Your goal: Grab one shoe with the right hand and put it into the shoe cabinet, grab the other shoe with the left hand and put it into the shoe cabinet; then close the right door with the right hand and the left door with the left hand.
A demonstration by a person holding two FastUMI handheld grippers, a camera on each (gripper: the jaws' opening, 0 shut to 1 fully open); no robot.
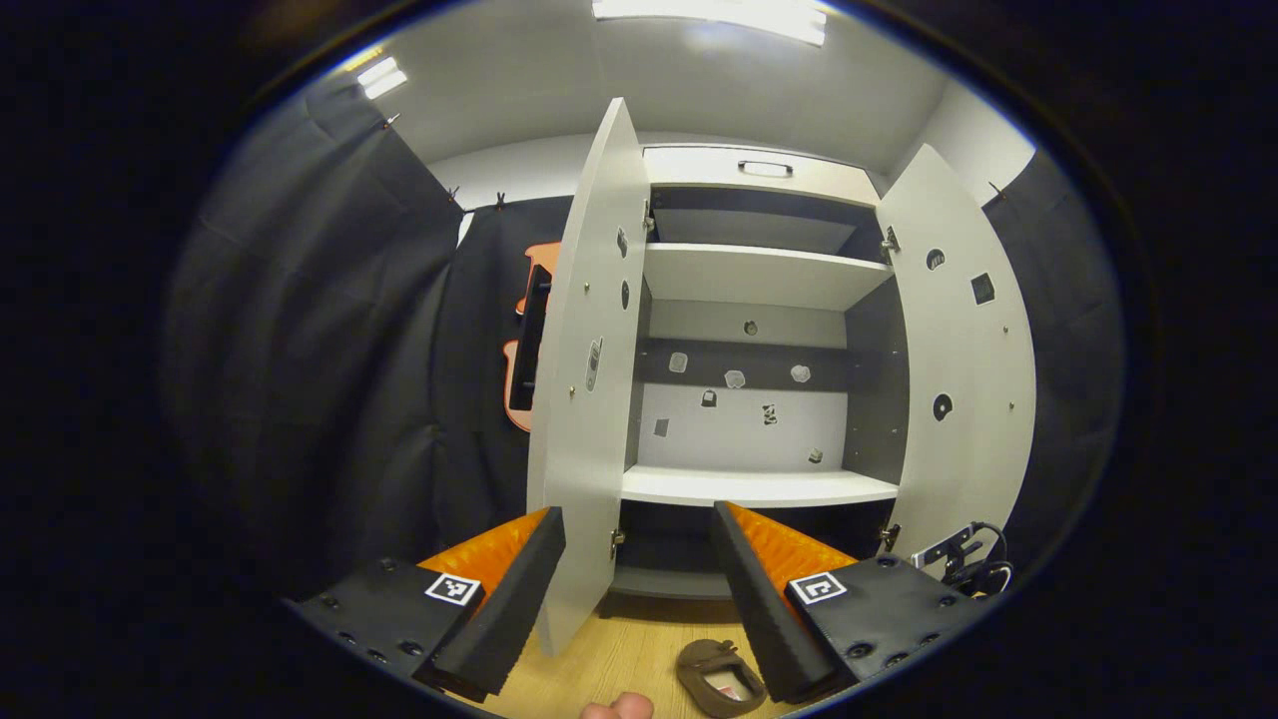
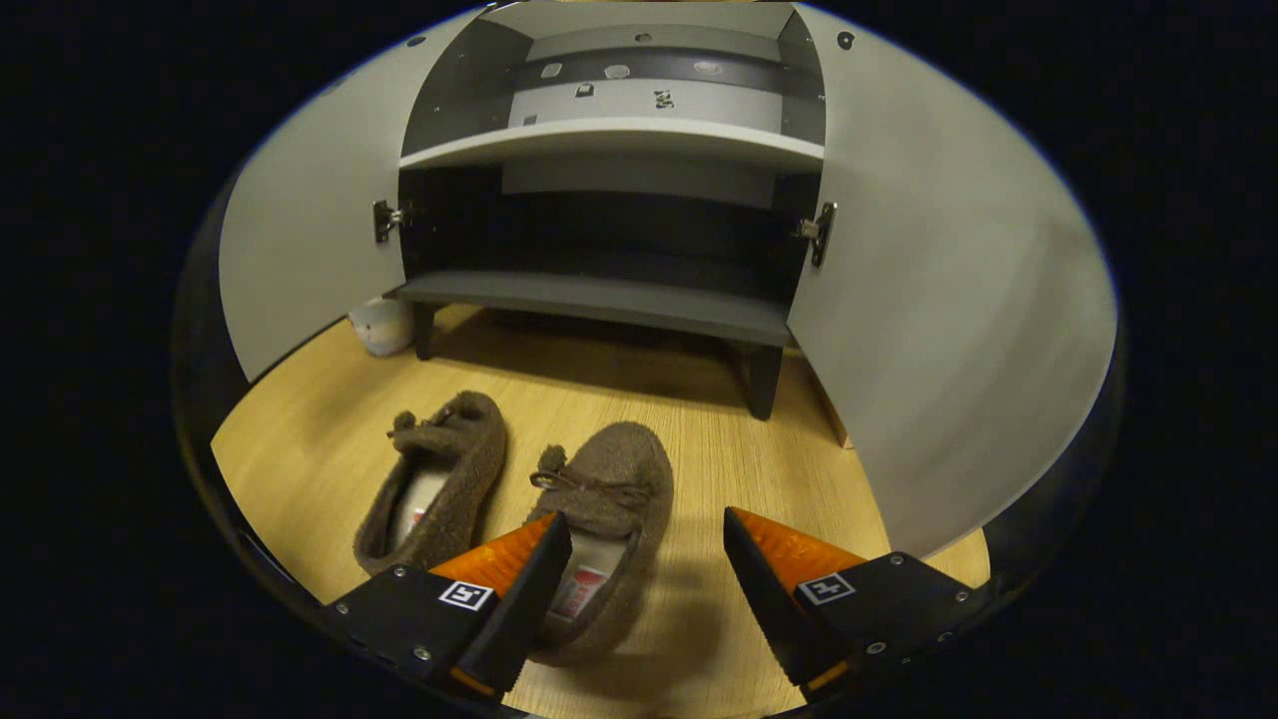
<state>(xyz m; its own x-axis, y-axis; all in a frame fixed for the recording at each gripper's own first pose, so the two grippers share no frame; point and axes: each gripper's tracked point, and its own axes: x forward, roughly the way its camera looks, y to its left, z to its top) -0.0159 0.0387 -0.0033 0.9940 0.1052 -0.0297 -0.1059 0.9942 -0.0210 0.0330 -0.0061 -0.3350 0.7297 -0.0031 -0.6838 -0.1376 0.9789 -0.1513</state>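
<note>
Right gripper (image 2: 644,589) hangs wide open over the right shoe (image 2: 607,519) on the floor (image 2: 300,439), holding nothing — best to straddle its side wall before closing. Left gripper (image 1: 639,589), open and empty, faces the open cabinet (image 1: 759,486); left shoe (image 2: 439,479) lies beside.

Heel of the right-hand slipper (image 2: 599,539) hidden behind a finger of the right tongs (image 2: 639,589) at lower centre. In the left gripper view, one slipper (image 1: 721,679) cut off by the bottom edge and partly covered by a finger of the left tongs (image 1: 634,589). Small marks on the cabinet's back panel (image 1: 739,394) — too small to tell. Pale round object (image 2: 384,325) at the left door's foot, half hidden. Fingertip (image 1: 619,707) cut off at bottom edge — rest unseen.
</note>
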